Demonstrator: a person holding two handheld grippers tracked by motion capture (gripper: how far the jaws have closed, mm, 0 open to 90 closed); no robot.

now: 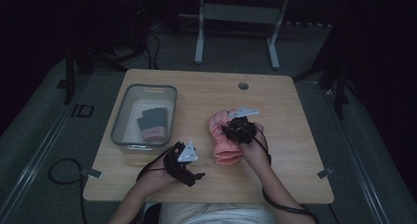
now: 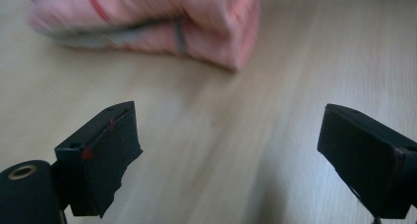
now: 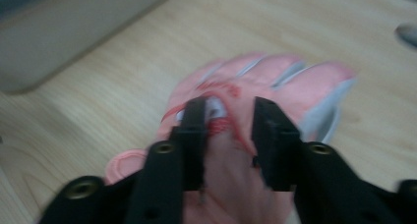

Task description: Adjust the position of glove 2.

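- Plainly, the pink glove (image 1: 225, 141) lies flat on the wooden table (image 1: 285, 135), right of the middle, with its cuff toward the person and its fingers pointing away.
- Seen in the right gripper view, the pink glove (image 3: 275, 86) has pale grey strips between its fingers and red lettering on its back; the picture is blurred, so the lettering cannot be read.
- Seen in the left gripper view, the pink glove (image 2: 162, 22) looks like a stacked pair, with a dark line between the layers.
- Over it, the right hand-held gripper (image 3: 228, 123) points down at the back of the glove with its jaws a little apart; glove fabric sits between them, but whether the pads press on it cannot be told.
- Nearer the front edge, the left hand-held gripper (image 1: 189, 172) is low over the bare table with its jaws wide apart and nothing between them, the glove near but apart from it.
- Left of the glove stands a clear plastic bin (image 1: 129, 94) holding a folded glove pair (image 1: 153, 123), dark grey with a pink cuff end.
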